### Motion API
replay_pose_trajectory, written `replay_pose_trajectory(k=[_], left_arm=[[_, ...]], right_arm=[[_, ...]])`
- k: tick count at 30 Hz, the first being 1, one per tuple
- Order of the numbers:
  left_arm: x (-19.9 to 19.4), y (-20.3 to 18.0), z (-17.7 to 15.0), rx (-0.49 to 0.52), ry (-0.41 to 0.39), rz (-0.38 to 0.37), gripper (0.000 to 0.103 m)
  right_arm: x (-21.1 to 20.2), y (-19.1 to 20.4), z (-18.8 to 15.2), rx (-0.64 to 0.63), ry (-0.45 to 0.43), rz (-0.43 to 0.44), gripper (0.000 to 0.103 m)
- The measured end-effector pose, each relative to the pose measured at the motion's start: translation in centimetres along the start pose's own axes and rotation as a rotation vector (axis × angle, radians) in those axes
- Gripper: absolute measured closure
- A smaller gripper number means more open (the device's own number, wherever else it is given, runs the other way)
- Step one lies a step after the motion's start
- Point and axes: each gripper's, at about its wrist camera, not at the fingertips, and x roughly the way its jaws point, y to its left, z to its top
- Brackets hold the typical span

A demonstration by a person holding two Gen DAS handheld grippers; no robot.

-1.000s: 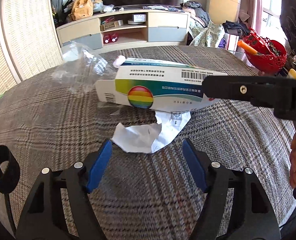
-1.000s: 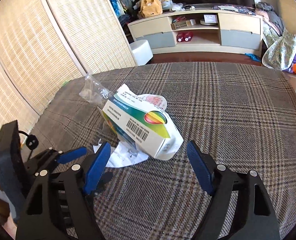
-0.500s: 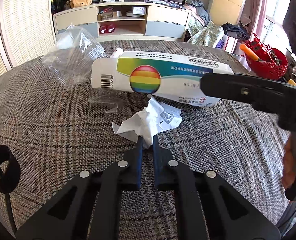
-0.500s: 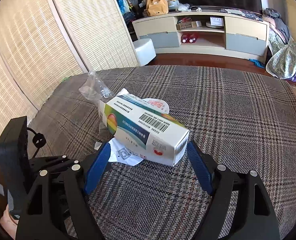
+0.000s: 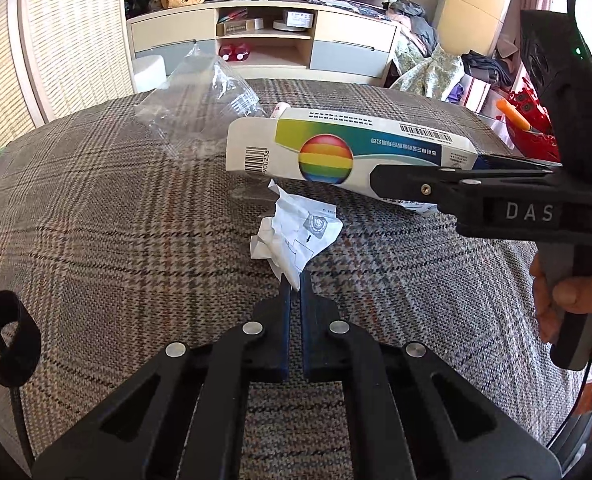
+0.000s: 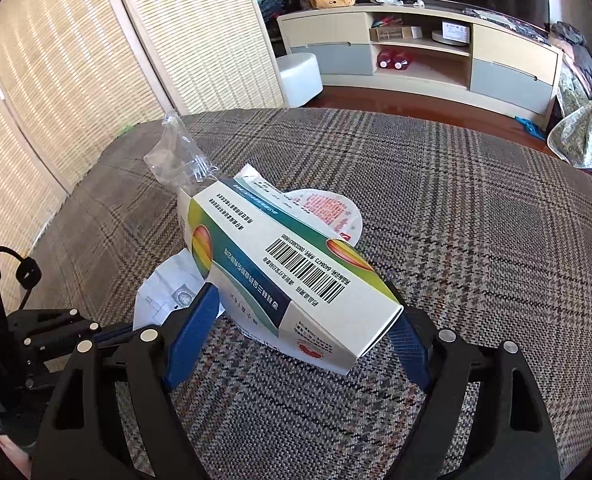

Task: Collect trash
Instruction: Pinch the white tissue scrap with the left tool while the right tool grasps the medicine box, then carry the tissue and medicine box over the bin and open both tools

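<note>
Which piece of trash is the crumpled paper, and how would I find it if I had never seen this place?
Look at the plaid cloth covering the big surface, then at the rainbow-ball box in the middle. The crumpled paper lies just in front of that box, pinched at one corner by the left gripper. It alone is white, wrinkled and printed with black line drawings.

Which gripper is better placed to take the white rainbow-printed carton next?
Right gripper: its open jaws straddle the white rainbow-printed carton. Left gripper is shut on crumpled white paper.
</note>
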Motion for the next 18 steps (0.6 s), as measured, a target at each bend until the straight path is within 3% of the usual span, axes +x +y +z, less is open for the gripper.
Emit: replay_pose_trajectory(k=[5, 10, 18], left_arm=[[-0.8, 0.6, -0.8, 0.002, 0.010, 0.014, 0.100], [-2.8, 0.4, -2.3, 0.015, 0.014, 0.029, 0.100], [-8.1, -1.6, -6.6, 0.025, 0.005, -0.005, 0.100]], right_arm=[[-1.3, -0.1, -0.7, 0.030, -0.009, 0.019, 0.033], [-4.6, 0.0, -3.1, 0.031, -0.009, 0.018, 0.035], [-12.1, 0.7, -8.6, 0.044, 0.005, -0.050, 0.037]])
